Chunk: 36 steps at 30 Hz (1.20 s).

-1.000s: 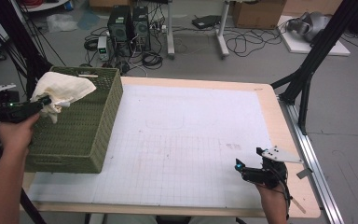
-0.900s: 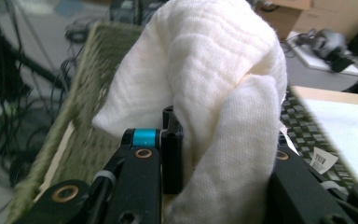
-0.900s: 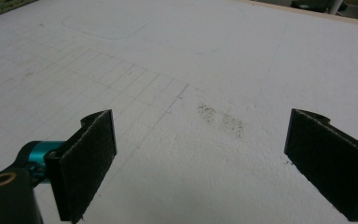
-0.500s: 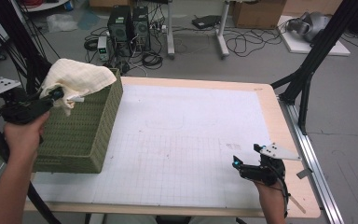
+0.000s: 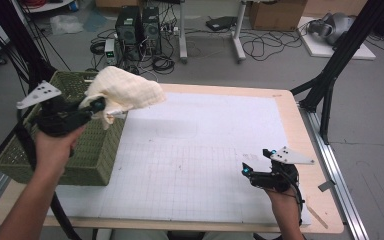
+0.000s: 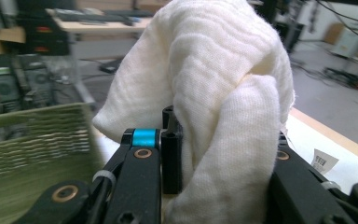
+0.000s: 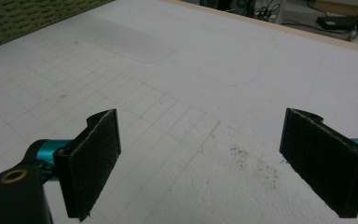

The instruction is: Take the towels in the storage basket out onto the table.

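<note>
A cream, crumpled cloth (image 5: 122, 91) (image 6: 219, 93) hangs bunched in the air above the green basket's (image 5: 87, 155) right rim, near the counter's (image 5: 300, 125) far-left corner.

Black computer towers (image 5: 139, 22) on floor, far left | tangled cables (image 5: 260, 47) on floor, far centre | cardboard box (image 5: 275, 14) far right | black frame post (image 5: 337, 60) right of table

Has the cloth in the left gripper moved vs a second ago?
Yes. The cream cloth, clamped in the left gripper, has swung right: it was over the green basket, and now hangs past the basket's right rim over the white mat.
</note>
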Available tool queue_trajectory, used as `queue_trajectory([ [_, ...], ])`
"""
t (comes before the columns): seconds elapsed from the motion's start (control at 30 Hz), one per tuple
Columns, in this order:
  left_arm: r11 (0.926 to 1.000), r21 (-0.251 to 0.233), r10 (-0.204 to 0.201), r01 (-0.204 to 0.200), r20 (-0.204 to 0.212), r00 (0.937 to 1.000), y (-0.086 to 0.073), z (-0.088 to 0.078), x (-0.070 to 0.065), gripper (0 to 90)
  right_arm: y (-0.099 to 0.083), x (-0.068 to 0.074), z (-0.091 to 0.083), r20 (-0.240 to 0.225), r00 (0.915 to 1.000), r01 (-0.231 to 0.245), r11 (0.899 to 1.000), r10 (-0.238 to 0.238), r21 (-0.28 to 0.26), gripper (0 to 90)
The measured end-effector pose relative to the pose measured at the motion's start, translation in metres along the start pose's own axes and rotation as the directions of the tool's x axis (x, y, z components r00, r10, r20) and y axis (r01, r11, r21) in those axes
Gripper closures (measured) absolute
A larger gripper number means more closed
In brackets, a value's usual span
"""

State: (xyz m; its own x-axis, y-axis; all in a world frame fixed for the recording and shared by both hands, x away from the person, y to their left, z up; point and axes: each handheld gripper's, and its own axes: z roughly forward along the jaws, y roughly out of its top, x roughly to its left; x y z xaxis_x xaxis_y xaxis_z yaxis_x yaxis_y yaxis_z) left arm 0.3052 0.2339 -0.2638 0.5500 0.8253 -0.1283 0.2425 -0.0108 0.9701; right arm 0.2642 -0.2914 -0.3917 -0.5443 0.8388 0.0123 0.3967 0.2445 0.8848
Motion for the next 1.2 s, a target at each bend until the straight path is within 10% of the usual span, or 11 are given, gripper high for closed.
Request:
queue_trajectory([
  [0.6, 0.9813, 0.179, 0.028, -0.072, 0.237, 0.9710, -0.072, 0.096, -0.099, 71.6, 0.005, -0.002, 0.010, -0.018, 0.9998, -0.002, 1.000, 0.003, 0.019, 11.4],
  [0.77, 0.9658, 0.238, 0.038, -0.104, 0.264, 0.9638, -0.092, 0.118, -0.114, 71.4, 0.002, -0.003, 0.009, -0.011, 0.9999, 0.004, 1.000, -0.003, 0.024, 11.7],
  [1.03, 0.9190, 0.349, 0.090, -0.185, 0.270, 0.9585, -0.123, 0.150, -0.127, 69.0, -0.004, -0.005, 0.009, -0.015, 0.9999, 0.000, 0.999, 0.001, 0.042, 14.7],
  [1.2, 0.9123, 0.366, 0.083, -0.183, 0.274, 0.9581, -0.136, 0.162, -0.127, 60.7, -0.004, -0.005, 0.009, -0.011, 0.9999, 0.011, 0.999, -0.010, 0.042, 13.9],
])
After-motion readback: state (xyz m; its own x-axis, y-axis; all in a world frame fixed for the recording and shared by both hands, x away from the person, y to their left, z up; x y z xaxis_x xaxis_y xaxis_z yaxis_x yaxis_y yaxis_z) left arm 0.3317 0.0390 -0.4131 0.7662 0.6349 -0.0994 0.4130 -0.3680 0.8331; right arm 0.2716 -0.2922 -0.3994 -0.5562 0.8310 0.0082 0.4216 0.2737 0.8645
